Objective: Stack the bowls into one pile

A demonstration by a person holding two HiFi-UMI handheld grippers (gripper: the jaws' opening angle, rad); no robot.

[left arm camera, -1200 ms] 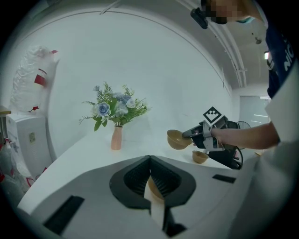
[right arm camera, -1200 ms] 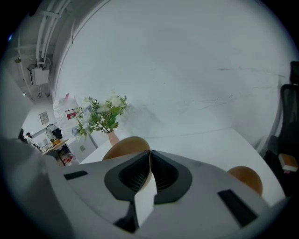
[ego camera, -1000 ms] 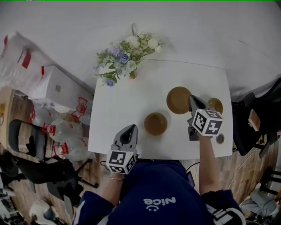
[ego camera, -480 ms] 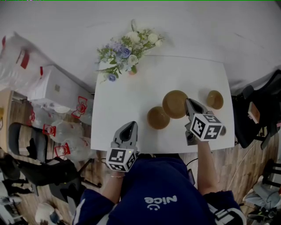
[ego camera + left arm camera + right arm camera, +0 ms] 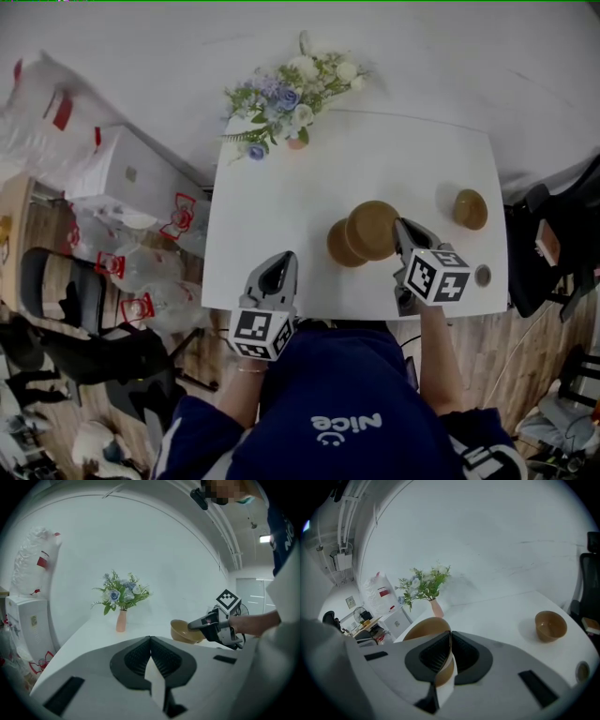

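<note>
My right gripper (image 5: 403, 232) is shut on the rim of a large tan bowl (image 5: 372, 230), held a little above the white table (image 5: 281, 206). The bowl's left part overlaps a medium brown bowl (image 5: 339, 247) that stands on the table. In the right gripper view the jaws pinch that rim (image 5: 429, 629) at my right gripper (image 5: 450, 654). A small brown bowl (image 5: 471, 208) (image 5: 551, 625) stands apart at the far right. My left gripper (image 5: 277, 272) (image 5: 151, 660) hangs shut and empty at the table's front edge. From it I see the large bowl (image 5: 184, 631) in the air.
A vase of flowers (image 5: 292, 94) (image 5: 121, 620) stands at the table's far left corner. A small round disc (image 5: 483, 275) lies near the front right edge. Bags and a white box (image 5: 122, 178) crowd the floor on the left; black chairs (image 5: 553, 244) stand beside the table.
The right gripper has carried the large bowl leftwards, from beside the small bowl to over the medium bowl's right side. The left gripper has stayed near the front edge.
</note>
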